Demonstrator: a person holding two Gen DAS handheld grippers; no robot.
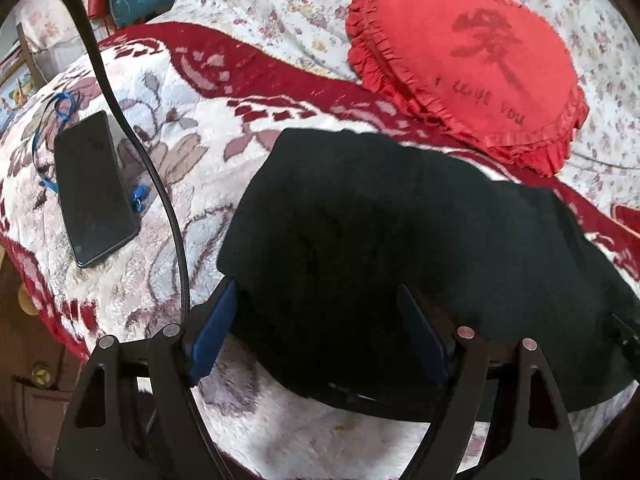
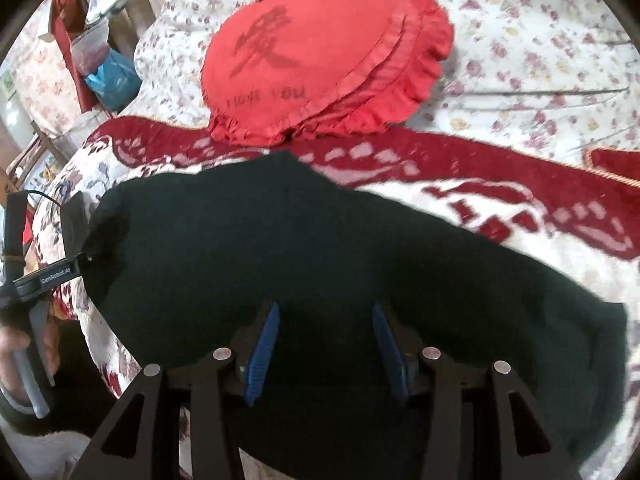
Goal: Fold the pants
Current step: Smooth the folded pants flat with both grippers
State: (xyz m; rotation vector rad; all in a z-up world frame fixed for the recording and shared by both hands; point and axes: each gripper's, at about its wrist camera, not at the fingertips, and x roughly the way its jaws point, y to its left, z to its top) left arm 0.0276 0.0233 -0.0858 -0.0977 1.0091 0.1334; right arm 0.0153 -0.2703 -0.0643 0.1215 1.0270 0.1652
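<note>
At the far left of the bed a phone (image 1: pixel 96 188) lies flat on the blanket (image 1: pixel 192 152), with a black cable (image 1: pixel 132 136) running down beside it; next comes the left gripper (image 1: pixel 316 320), its jaws spread wide over the near edge of the pants (image 1: pixel 360 216), one pad at the cloth's left border, the other over the dark fabric; the pants lie as a compact dark bundle in the middle of the blanket, apparently already doubled over; further right the right gripper (image 2: pixel 326 340) hovers low over the same cloth, jaws also spread and holding nothing; beyond, a red cushion (image 2: pixel 320 52) rests just past the pants' far edge. The likely trouble is a shallow pinch catching only the top layer, so the fold would peel open; the cable could also snag the phone if the left arm swings wide.
</note>
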